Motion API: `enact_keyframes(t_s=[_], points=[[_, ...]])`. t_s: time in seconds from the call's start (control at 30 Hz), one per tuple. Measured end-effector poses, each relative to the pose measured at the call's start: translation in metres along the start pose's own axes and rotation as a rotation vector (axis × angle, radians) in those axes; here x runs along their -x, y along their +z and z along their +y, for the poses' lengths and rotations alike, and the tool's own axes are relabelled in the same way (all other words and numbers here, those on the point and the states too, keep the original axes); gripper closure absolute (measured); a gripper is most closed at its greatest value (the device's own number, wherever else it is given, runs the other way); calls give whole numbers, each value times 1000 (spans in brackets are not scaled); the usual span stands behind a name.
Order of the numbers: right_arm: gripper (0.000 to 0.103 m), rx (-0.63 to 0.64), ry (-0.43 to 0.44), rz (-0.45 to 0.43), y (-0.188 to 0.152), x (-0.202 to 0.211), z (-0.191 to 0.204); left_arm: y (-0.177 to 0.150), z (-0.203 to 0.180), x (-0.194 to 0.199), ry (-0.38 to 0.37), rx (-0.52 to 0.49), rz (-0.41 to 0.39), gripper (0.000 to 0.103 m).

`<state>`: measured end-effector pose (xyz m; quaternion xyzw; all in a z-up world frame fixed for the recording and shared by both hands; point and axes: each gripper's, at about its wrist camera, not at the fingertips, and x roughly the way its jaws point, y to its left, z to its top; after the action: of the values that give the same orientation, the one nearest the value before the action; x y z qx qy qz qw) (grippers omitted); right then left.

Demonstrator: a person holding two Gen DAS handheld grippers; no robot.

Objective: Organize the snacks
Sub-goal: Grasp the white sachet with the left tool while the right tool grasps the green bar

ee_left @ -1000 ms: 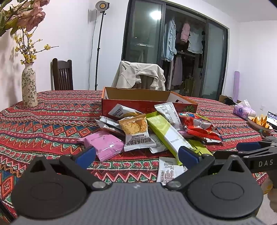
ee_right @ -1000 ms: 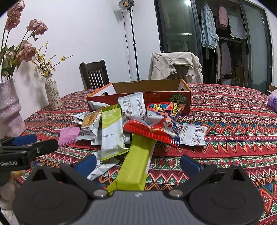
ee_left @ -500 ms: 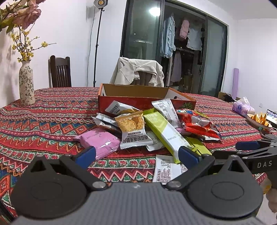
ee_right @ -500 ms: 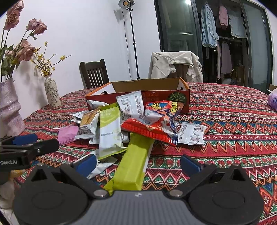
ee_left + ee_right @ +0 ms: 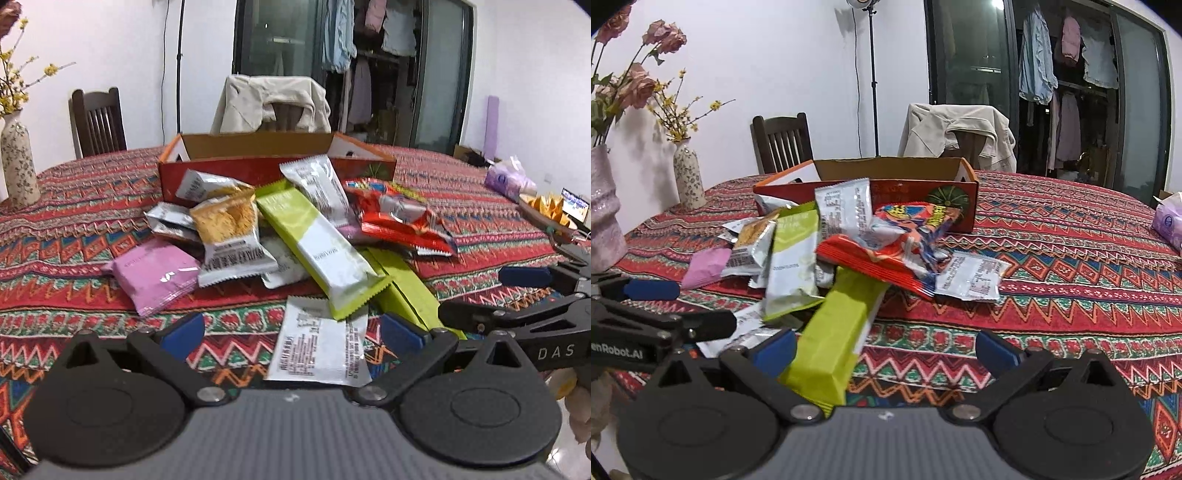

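While snack packets (image 5: 295, 236) lie heaped on the patterned tablecloth (image 5: 1071, 266) just in front of the red cardboard box (image 5: 258, 147), left gripper (image 5: 291, 334) and right gripper (image 5: 886, 350) hover nearby, fingers spread, holding nothing.

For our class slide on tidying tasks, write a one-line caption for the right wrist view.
Open right tool over a lime-green snack bar, snack pile before the cardboard box.

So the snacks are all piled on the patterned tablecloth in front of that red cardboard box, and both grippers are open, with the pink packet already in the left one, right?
Not quite: the pink packet lies on the tablecloth, ahead of the open left gripper, which holds nothing, as the left wrist view shows. The rest is right: the snacks sit before the red box, and the right gripper is open.
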<state>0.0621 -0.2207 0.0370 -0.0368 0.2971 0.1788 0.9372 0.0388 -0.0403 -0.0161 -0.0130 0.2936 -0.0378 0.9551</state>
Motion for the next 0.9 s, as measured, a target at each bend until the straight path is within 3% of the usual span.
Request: enact_keyframes(t_s=[0.3, 0.4, 0.47, 0.5, 0.53, 0.7, 0.9], points=[[0, -11, 8, 9, 3, -9, -10, -2, -11, -19, 32, -22, 77, 1], [0, -19, 16, 8, 4, -12, -10, -5, -12, -22, 47, -31, 87, 15], [0, -24, 22, 5, 4, -12, -9, -5, -11, -20, 44, -27, 74, 33], [0, -26, 26, 6, 4, -12, -8, -5, -10, -18, 43, -28, 67, 47], [0, -26, 28, 8, 4, -12, -7, -5, -7, -16, 30, -24, 66, 50], [0, -25, 33, 13, 2, -13, -4, -5, 4, -7, -19, 7, 42, 55], [0, -18, 35, 13, 3, -12, 1, -5, 17, 11, -15, 36, -18, 55]])
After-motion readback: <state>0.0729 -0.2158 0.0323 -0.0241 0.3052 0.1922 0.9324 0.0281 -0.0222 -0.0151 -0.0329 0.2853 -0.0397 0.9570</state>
